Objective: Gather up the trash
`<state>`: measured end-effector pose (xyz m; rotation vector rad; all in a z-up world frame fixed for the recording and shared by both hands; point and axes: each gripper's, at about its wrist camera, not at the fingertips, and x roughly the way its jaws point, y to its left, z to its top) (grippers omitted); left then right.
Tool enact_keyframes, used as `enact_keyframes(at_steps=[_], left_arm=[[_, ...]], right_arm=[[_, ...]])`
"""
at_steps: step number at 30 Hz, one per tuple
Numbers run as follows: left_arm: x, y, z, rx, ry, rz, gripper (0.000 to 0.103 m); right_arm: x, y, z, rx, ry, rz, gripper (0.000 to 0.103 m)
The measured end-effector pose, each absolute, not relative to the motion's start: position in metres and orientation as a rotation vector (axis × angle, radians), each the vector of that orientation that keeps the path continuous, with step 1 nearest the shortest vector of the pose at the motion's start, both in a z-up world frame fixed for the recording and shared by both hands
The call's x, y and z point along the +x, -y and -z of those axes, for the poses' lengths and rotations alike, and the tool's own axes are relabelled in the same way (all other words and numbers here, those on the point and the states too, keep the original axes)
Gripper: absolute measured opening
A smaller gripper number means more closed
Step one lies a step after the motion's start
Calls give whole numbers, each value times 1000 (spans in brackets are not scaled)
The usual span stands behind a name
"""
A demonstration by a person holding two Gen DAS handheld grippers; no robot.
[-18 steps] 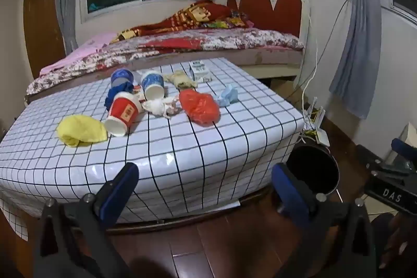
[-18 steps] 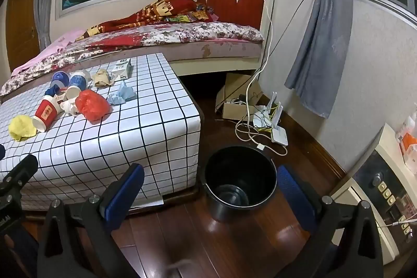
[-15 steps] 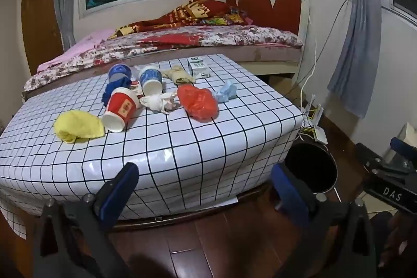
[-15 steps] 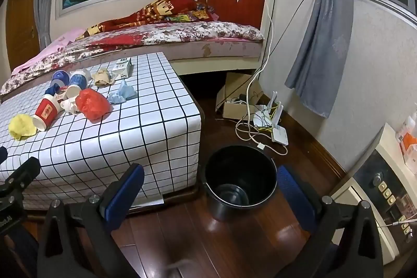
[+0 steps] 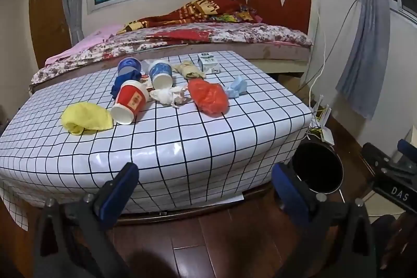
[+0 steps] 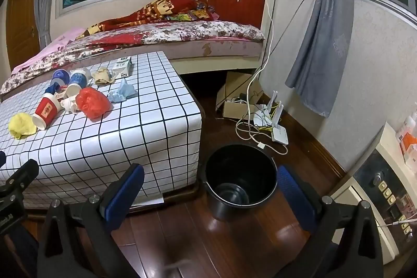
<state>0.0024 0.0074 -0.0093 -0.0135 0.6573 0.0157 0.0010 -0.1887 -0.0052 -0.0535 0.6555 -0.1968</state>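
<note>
Trash lies on the checked table (image 5: 182,147): a yellow bag (image 5: 86,117), a tipped red paper cup (image 5: 130,104), two blue cups (image 5: 160,72), white crumpled paper (image 5: 168,95), a red plastic bag (image 5: 208,97), a blue tissue (image 5: 235,87) and a small carton (image 5: 207,63). A black bucket (image 6: 241,180) stands on the floor right of the table. My left gripper (image 5: 206,186) is open and empty, before the table's front edge. My right gripper (image 6: 211,189) is open and empty, in front of the bucket.
A bed (image 6: 161,38) with a red headboard stands behind the table. Cables, a router (image 6: 278,133) and a cardboard box (image 6: 235,98) lie on the floor beyond the bucket. A cabinet (image 6: 378,186) stands at the right. The floor is dark wood.
The left gripper has drifted slightly, shifting the table a little lower-left in its view. The right gripper has hardly moved. Both stay open.
</note>
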Motion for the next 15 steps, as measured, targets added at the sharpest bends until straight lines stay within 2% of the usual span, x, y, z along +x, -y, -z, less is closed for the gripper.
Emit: enact_keyframes(at_steps=[15], left_arm=[[1, -7, 10, -4, -649, -22, 102]], right_arm=[[1, 188, 6, -54, -656, 197, 102]])
